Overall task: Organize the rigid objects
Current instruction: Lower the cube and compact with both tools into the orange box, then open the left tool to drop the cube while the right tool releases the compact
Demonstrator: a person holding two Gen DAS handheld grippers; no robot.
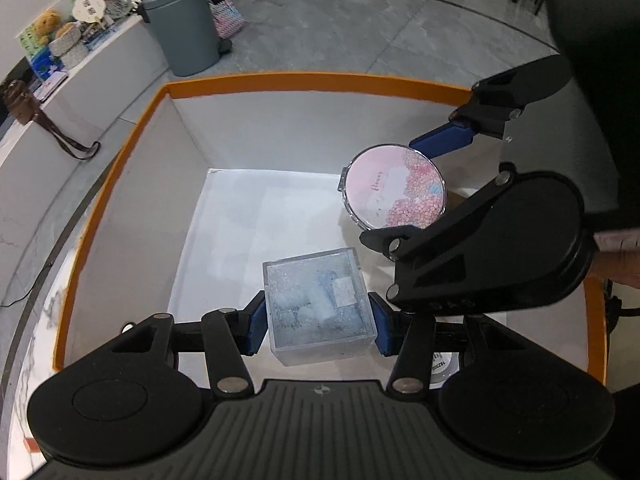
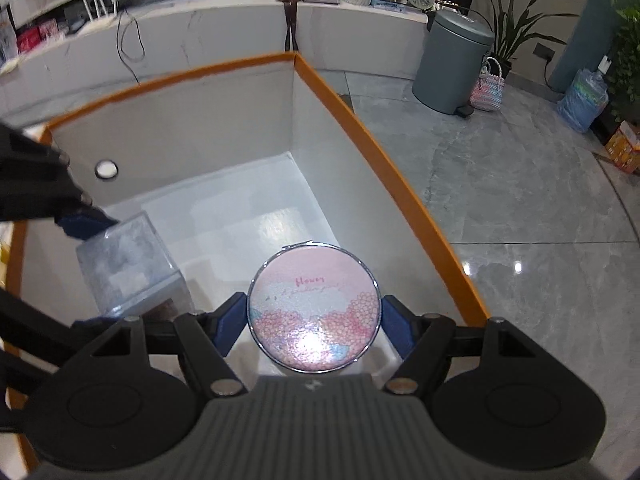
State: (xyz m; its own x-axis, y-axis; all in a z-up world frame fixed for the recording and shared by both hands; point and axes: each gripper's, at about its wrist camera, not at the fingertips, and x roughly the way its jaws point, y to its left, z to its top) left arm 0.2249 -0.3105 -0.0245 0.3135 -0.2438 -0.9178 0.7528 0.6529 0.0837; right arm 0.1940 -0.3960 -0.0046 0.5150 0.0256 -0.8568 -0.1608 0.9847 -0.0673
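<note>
A: Starting at the left, what does the left claw [image 1: 318,320] have?

B: A clear plastic case [image 1: 318,306] with pale bits inside. The blue pads [image 1: 256,326] press on its two sides, so it is gripped. It sits low inside the orange-rimmed box [image 1: 280,80], toward six o'clock of the white floor in the left wrist view.

A: Is the case resting on the box floor?

B: I cannot tell; its underside is hidden from both cameras.

A: And to its right?

B: The right claw [image 2: 314,320] holds a round compact mirror [image 2: 314,308], pink with a flower print and a metal rim. The pads meet its edge at nine and three o'clock in the right wrist view, clamped on it. From the left camera the mirror [image 1: 394,186] appears at about two o'clock of the case, tilted, well inside the box walls.

A: Do the two things touch?

B: No, they are apart, with bare white floor between them.

A: Anything of the person?

B: Part of a hand [image 1: 618,258] shows at the right edge, behind the right claw's body.

A: And beyond the box?

B: A grey pedal bin [image 2: 452,64] stands on the tiled floor at about one o'clock in the right wrist view, with a woven basket [image 2: 488,88] just beside it. A white worktop [image 2: 200,28] curves across at twelve o'clock.
</note>
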